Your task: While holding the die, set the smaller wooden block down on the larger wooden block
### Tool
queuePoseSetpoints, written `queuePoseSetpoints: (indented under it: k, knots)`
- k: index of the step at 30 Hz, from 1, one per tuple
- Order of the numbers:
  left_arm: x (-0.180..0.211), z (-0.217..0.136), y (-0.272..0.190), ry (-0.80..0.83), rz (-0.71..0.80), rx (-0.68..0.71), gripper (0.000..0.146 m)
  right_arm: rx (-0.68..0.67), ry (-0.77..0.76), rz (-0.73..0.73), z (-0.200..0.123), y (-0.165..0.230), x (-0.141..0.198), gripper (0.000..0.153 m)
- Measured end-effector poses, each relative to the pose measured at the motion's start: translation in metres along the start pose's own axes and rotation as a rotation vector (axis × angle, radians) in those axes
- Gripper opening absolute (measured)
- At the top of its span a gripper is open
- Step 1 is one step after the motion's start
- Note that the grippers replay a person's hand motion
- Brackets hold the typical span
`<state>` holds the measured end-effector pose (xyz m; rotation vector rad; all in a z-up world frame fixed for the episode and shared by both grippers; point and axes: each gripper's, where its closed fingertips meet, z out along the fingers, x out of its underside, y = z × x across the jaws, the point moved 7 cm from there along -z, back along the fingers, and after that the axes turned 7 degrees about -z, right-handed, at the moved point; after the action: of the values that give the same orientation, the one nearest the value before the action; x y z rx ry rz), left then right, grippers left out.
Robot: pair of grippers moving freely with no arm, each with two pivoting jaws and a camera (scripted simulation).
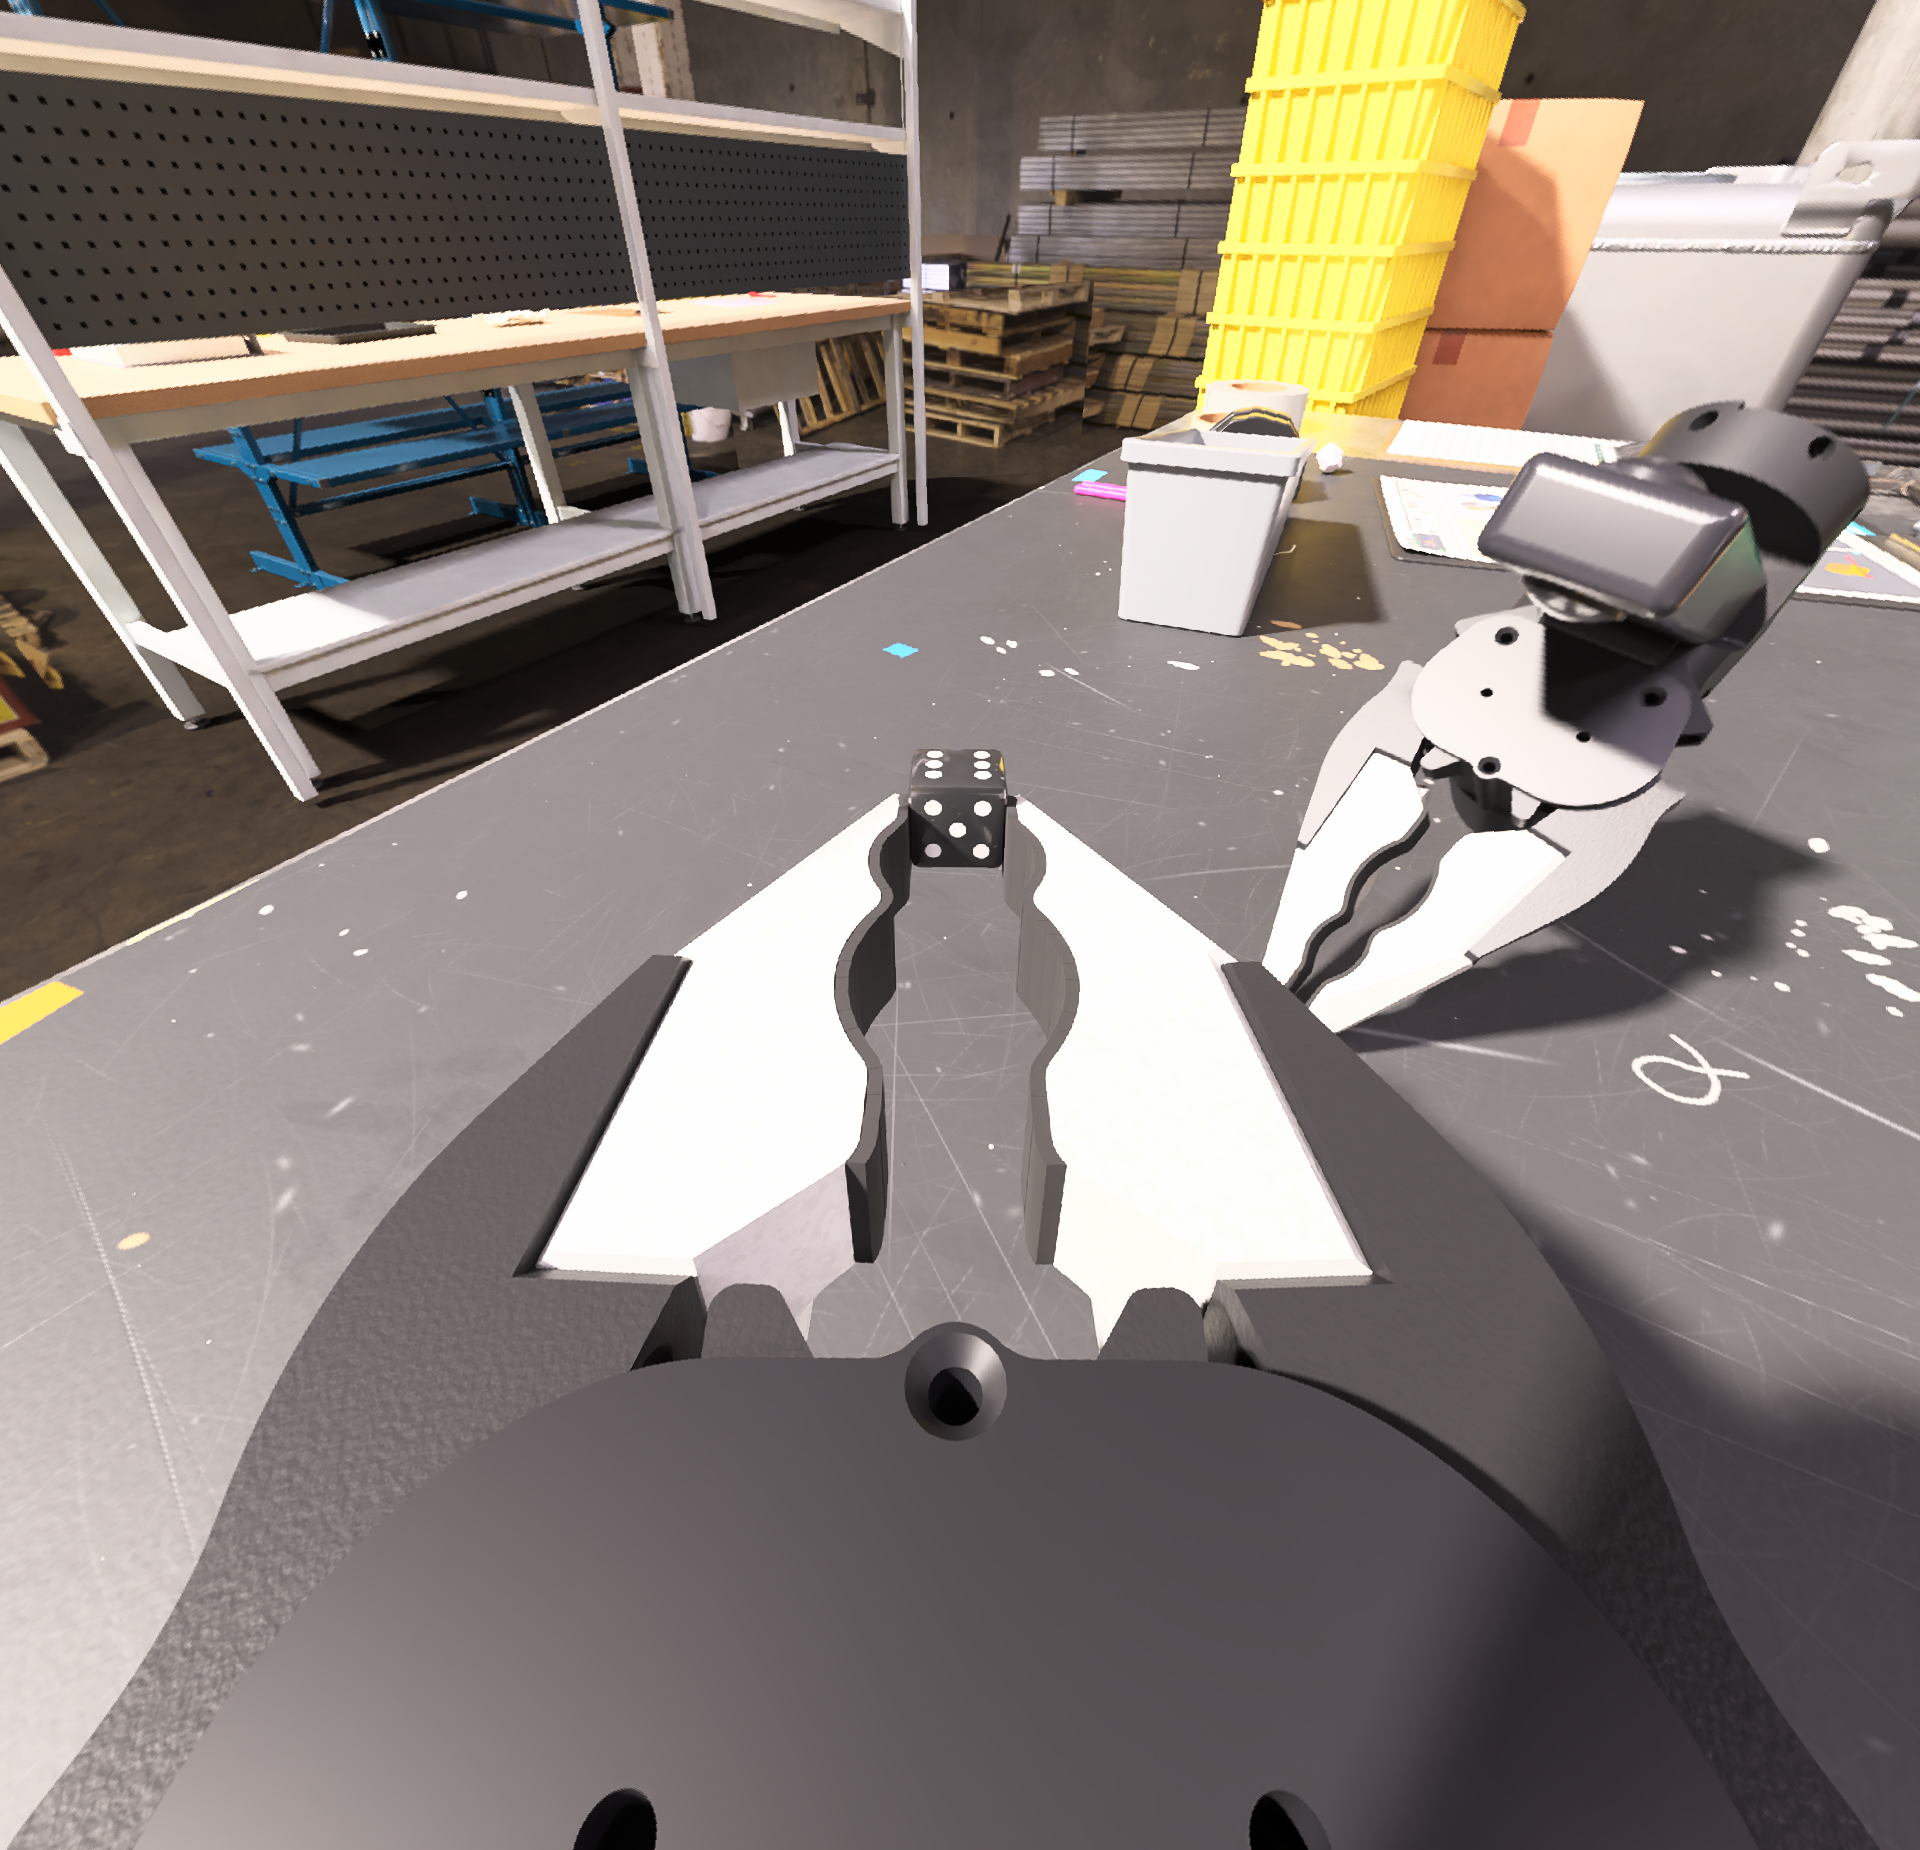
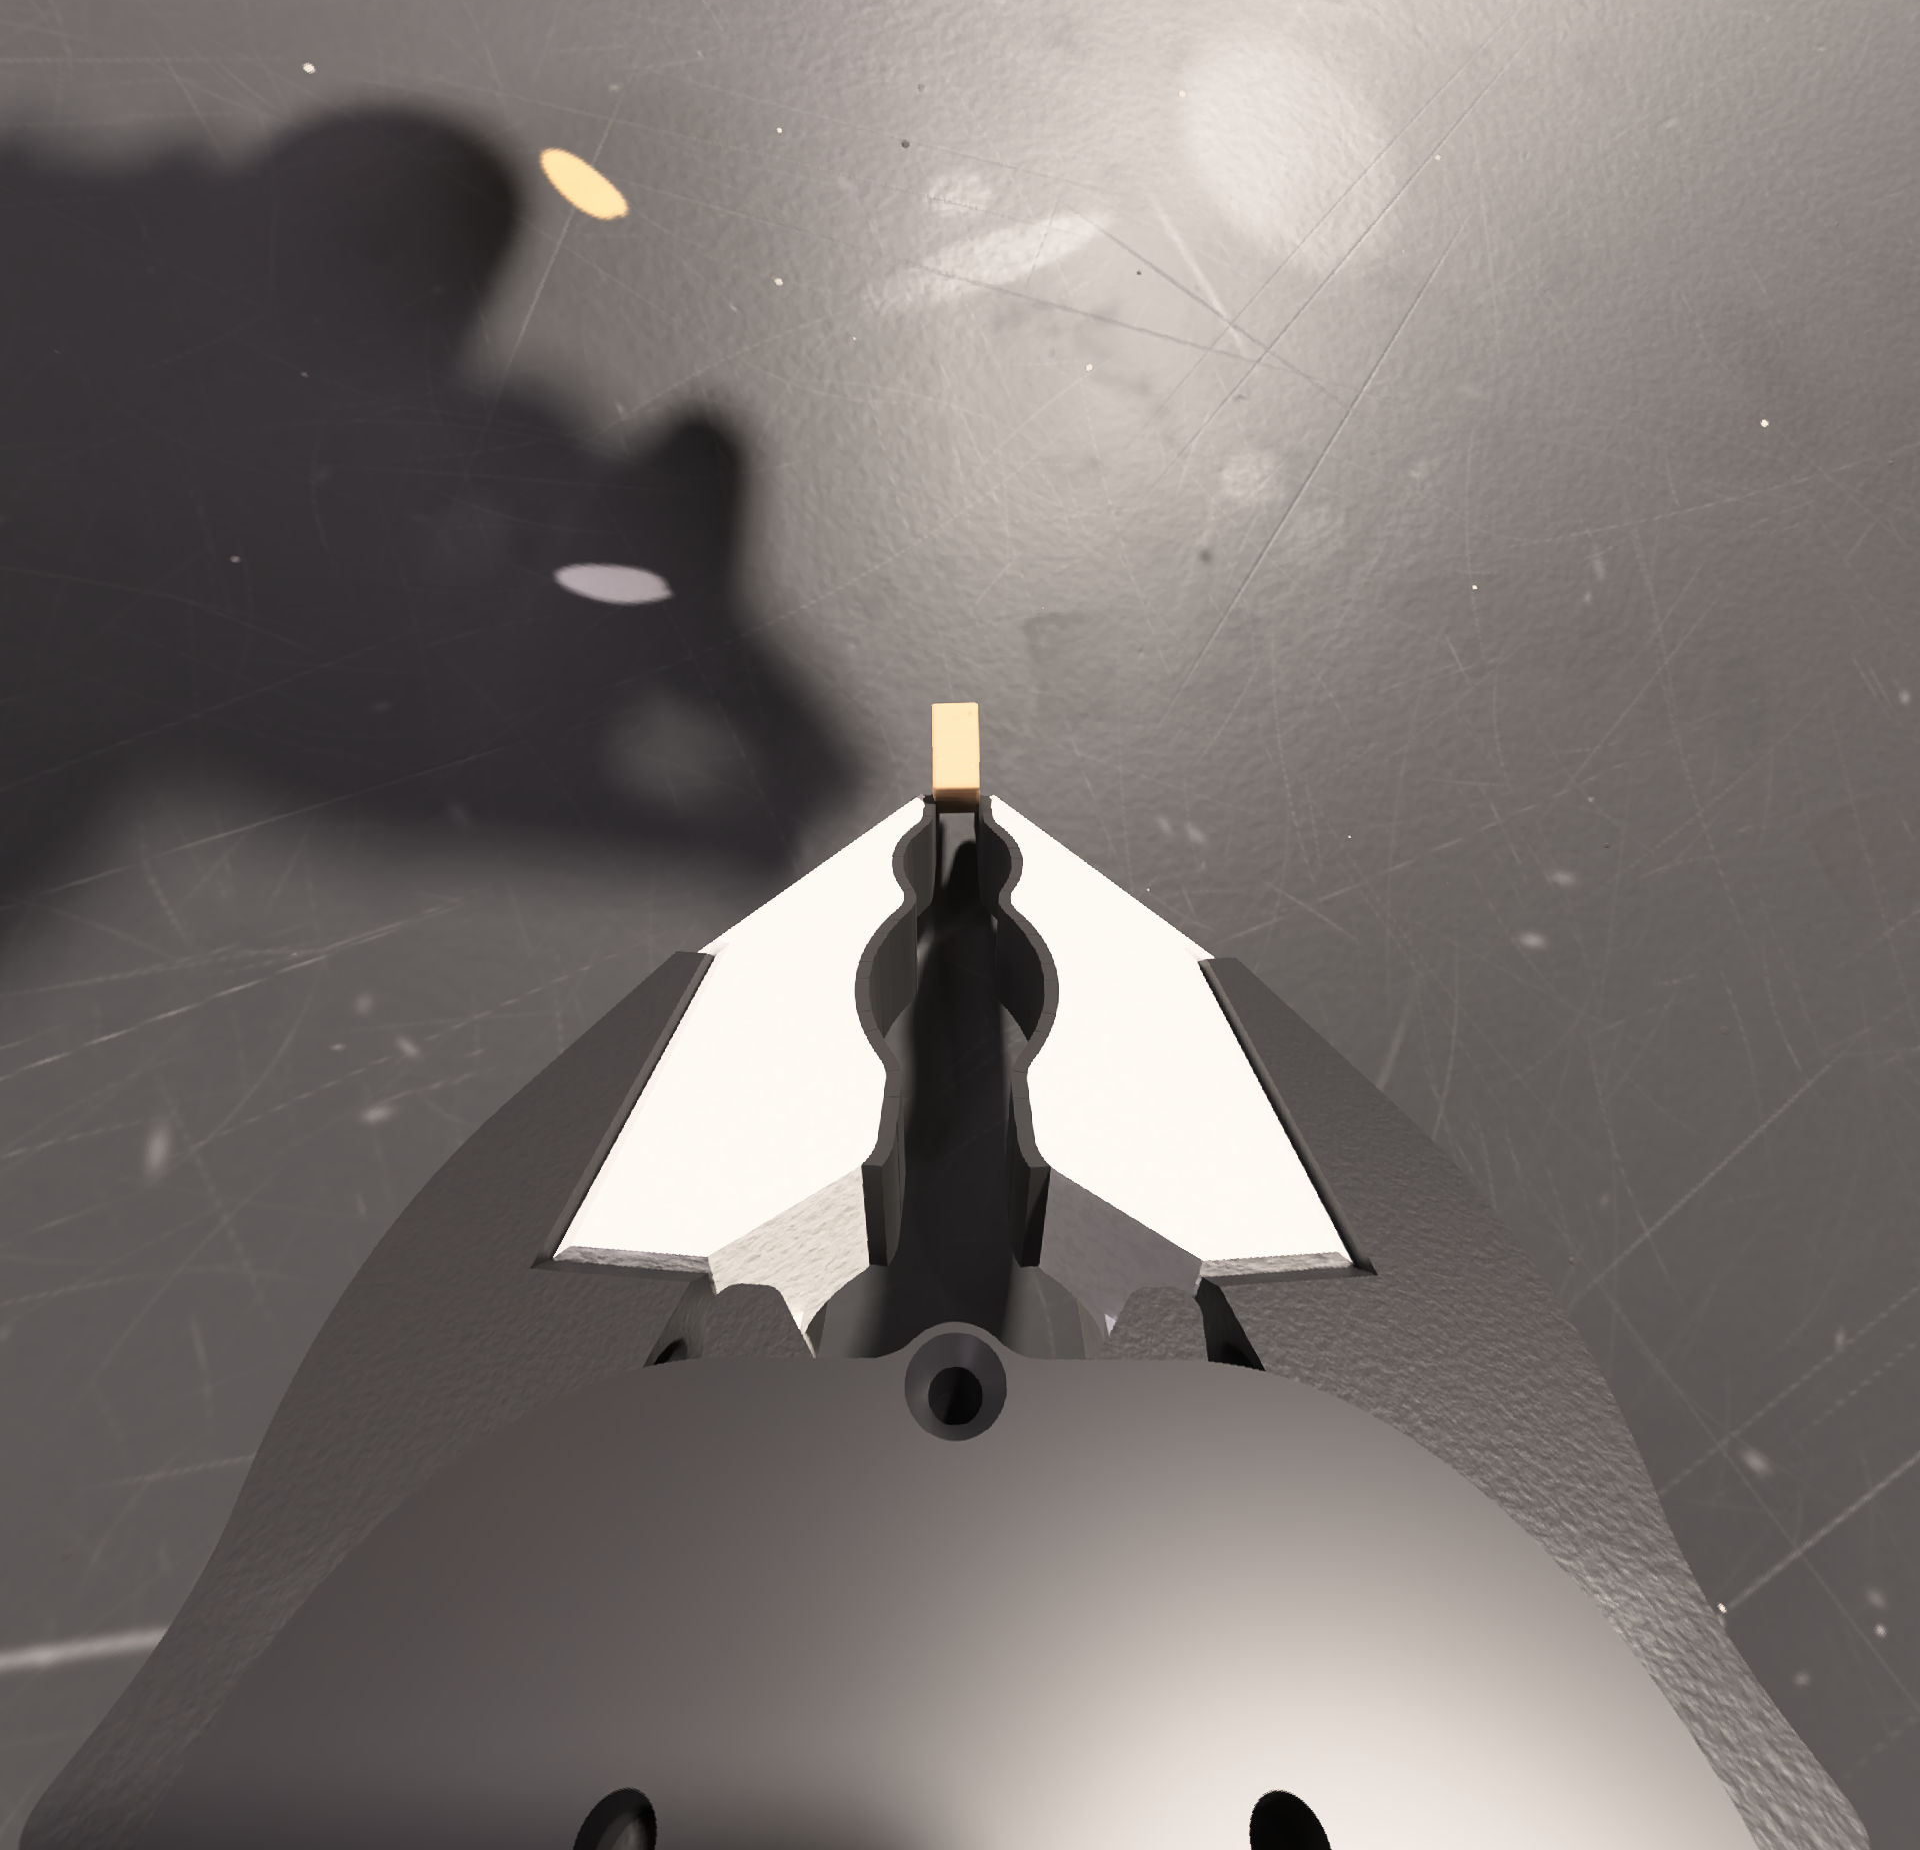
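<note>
In the left wrist view my left gripper (image 1: 957, 801) is shut on a black die (image 1: 956, 826) with white pips, held at the fingertips a little above the grey table (image 1: 623, 1021). My right gripper (image 1: 1315, 1000) shows to the right, tilted down with its tips close to the table. In the right wrist view the right gripper (image 2: 956, 805) is shut on a small, pale wooden block (image 2: 956, 749) that sticks out past the fingertips over the scratched table (image 2: 1351, 657). The larger wooden block is not in view.
A white bin (image 1: 1205, 543) stands farther back on the table, with papers (image 1: 1455, 512), stacked yellow crates (image 1: 1351, 190) and a grey case (image 1: 1714, 294) behind it. The table's left edge (image 1: 582, 699) runs diagonally; a workbench with shelves (image 1: 468, 346) stands beyond it.
</note>
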<state>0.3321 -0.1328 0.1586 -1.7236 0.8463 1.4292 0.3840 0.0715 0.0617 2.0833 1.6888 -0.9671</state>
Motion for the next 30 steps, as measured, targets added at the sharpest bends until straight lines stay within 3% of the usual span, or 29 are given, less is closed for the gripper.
queuePoseSetpoints:
  k: [4,7,11,17,20,23,30]
  knots:
    - [0.000,0.000,0.000,0.004,0.012,-0.014,0.016,-0.017,0.028,0.018,-0.021,-0.003,-0.006,0.007]
    - [0.000,0.000,0.000,-0.003,0.014,-0.019,0.016,0.015,0.170,-0.004,-0.057,-0.011,0.005,0.007]
    - [-0.002,-0.001,-0.002,-0.013,0.018,-0.019,0.016,0.028,0.532,0.051,-0.127,-0.026,0.055,0.007]
    - [-0.001,0.001,-0.005,-0.008,0.038,-0.025,0.016,-0.045,1.114,0.304,-0.214,-0.042,0.158,0.007]
    - [0.000,0.003,-0.005,0.001,0.046,-0.027,0.016,-0.163,1.327,0.483,-0.230,-0.036,0.194,0.007]
    - [0.002,0.004,-0.004,0.012,0.055,-0.034,0.016,-0.210,1.468,0.514,-0.233,-0.026,0.217,0.007]
    - [0.003,0.005,-0.007,0.021,0.068,-0.029,0.016,-0.228,1.504,0.521,-0.227,-0.015,0.232,0.007]
